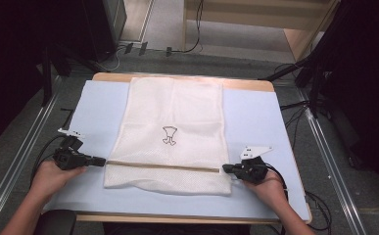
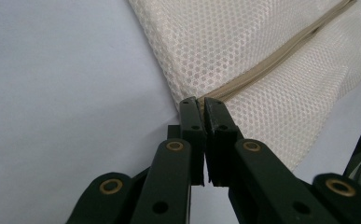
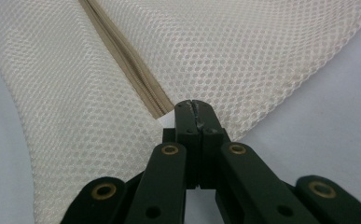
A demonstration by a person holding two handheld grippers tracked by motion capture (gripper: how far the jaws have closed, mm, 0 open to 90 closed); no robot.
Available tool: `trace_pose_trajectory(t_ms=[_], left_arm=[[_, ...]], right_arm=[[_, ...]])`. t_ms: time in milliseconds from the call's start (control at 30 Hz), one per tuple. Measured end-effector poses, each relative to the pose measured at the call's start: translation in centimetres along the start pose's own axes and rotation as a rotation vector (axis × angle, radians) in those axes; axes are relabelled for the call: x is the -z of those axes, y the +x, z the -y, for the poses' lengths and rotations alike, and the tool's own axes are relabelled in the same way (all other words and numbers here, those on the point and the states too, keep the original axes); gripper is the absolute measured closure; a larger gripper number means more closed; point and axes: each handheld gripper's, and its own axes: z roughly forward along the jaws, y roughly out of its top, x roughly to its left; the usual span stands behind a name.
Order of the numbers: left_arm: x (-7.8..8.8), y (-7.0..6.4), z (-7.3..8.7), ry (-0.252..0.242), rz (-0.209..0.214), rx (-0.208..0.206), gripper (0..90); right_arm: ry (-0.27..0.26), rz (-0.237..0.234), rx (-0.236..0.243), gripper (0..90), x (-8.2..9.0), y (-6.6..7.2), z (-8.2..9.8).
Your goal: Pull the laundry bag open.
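Near bottom of high view: left gripper [image 1: 96,161] at lower left, right gripper [image 1: 227,168] at lower right, each at one end of tan zipper [image 1: 165,166].

Left gripper view: jaws nearly together, tips at zipper's end on bag's edge; pinching fabric or merely touching — cannot tell. Right gripper view: jaws fully together, tips beside zipper's end over mesh; nothing visibly between them.

Mesh laundry bag [image 1: 175,117] flat at centre, running toward upper middle, small black print [image 1: 169,135] mid-panel, on pale blue mat [image 1: 255,122].

Likely step: securing both zipper ends. Best done level, pull even, seam kept taut, no twisting.

Count: two grippers, one bag, one zipper, one print, one mat.
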Motion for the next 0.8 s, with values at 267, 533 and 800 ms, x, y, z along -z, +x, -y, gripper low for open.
trace_pose_trajectory(t_ms=[267,533,800], left_arm=[[0.8,-0.4,-0.5,-0.138,-0.005,-0.005,67.8],[0.4,-0.7,-1.6,-0.18,-0.081,-0.038,46.9],[0.5,-0.6,-2.9,-0.267,-0.14,-0.073,35.6]], right_arm=[[0.012,-0.004,-0.047,86.3,0.5,-0.4,-1.0],[-0.047,0.065,-0.083,70.9,1.8,-1.6,-1.5],[-0.062,0.117,-0.112,40.4,2.4,-3.0,-1.1]])
